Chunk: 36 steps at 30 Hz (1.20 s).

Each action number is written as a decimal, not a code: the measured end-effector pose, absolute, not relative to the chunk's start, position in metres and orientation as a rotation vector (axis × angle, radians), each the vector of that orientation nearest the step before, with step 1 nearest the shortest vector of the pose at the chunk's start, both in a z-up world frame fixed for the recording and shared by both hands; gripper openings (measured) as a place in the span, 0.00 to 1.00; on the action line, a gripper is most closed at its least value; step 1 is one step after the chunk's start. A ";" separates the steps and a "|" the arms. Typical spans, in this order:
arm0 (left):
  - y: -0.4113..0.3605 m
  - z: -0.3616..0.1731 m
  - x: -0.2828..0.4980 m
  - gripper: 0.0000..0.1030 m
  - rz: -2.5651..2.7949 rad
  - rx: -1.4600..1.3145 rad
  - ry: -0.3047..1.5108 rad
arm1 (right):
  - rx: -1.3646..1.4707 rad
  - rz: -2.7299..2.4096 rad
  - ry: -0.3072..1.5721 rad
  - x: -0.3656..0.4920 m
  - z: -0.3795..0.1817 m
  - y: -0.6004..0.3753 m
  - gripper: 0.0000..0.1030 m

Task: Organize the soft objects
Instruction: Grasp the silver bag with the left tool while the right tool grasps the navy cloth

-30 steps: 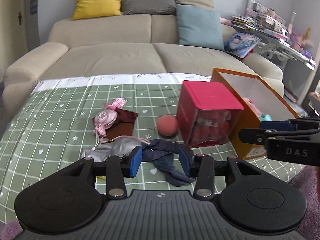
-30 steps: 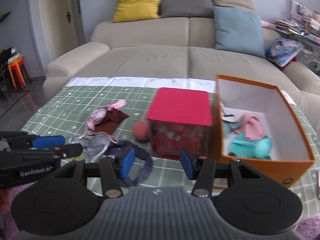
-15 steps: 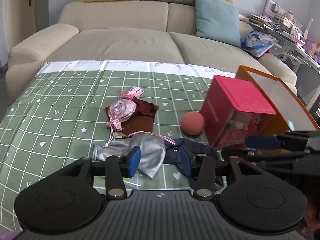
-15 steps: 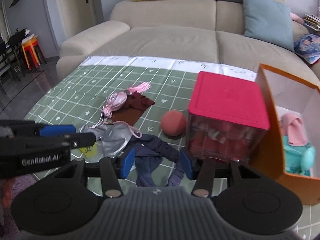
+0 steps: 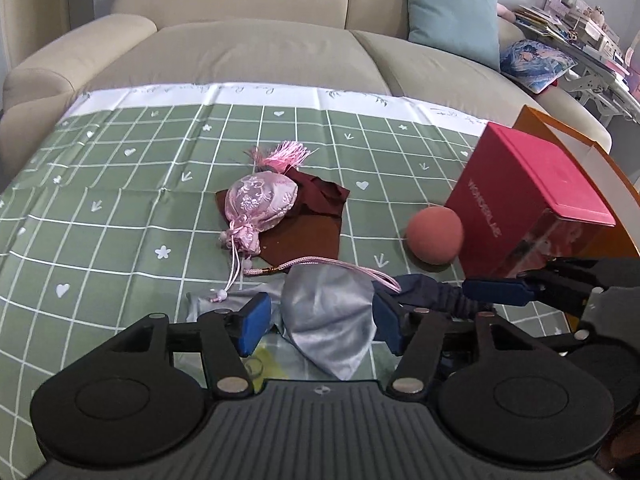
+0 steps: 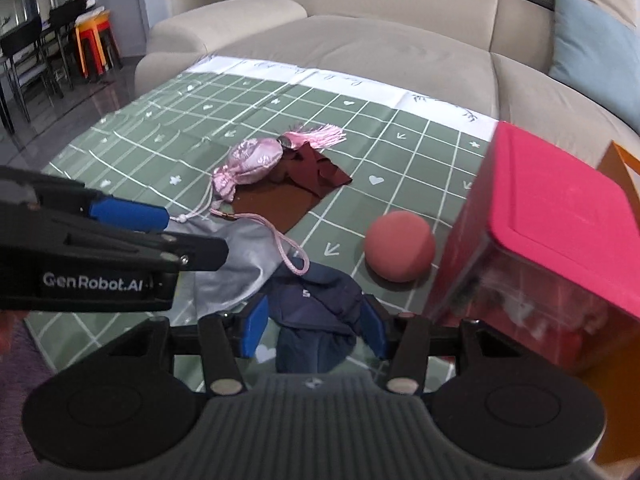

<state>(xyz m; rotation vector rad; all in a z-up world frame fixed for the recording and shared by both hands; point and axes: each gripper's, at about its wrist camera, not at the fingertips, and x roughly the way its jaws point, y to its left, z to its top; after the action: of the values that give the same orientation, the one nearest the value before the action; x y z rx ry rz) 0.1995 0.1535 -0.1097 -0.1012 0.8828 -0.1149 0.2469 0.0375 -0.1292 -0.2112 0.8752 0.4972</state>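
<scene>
Meanwhile, both tongs stood apart, widening: left gripper (image 5: 318,322) straddling a silver pouch (image 5: 330,316), right gripper (image 6: 314,322) a navy cloth (image 6: 316,300), poised for pickup.

Ball (image 5: 435,236) left of box (image 5: 532,200); pouch (image 5: 260,204) on cloth (image 5: 312,228).

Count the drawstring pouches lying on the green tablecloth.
2. The pink pouch lies on the maroon cloth; the silver pouch lies nearer, between the left gripper's opening jaws.

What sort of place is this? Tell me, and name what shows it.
Most likely a home living room: a beige sofa with a blue cushion behind a table under a green checked cloth, and dining chairs off to one side.
</scene>
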 end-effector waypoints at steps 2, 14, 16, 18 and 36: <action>0.155 -0.115 0.205 0.68 -0.114 -0.112 0.893 | -0.233 0.492 0.871 0.252 -0.135 0.042 0.61; 0.161 -0.145 0.220 0.78 -0.130 -0.133 0.916 | -0.235 0.473 0.884 0.259 -0.166 0.051 0.70; 0.161 -0.148 0.221 0.79 -0.130 -0.134 0.913 | -0.219 0.469 0.881 0.260 -0.166 0.050 0.69; 0.161 -0.147 0.221 0.76 -0.135 -0.138 0.911 | -0.207 0.456 0.877 0.260 -0.166 0.048 0.62; 0.134 -0.130 0.199 0.19 -0.222 0.057 0.828 | -0.224 0.446 0.874 0.255 -0.152 0.038 0.13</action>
<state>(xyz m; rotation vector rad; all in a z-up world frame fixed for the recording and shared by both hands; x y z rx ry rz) 0.1993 0.1339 -0.1299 0.0567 0.8276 -0.2219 0.2546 0.0380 -0.1521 -0.2240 0.8735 0.4459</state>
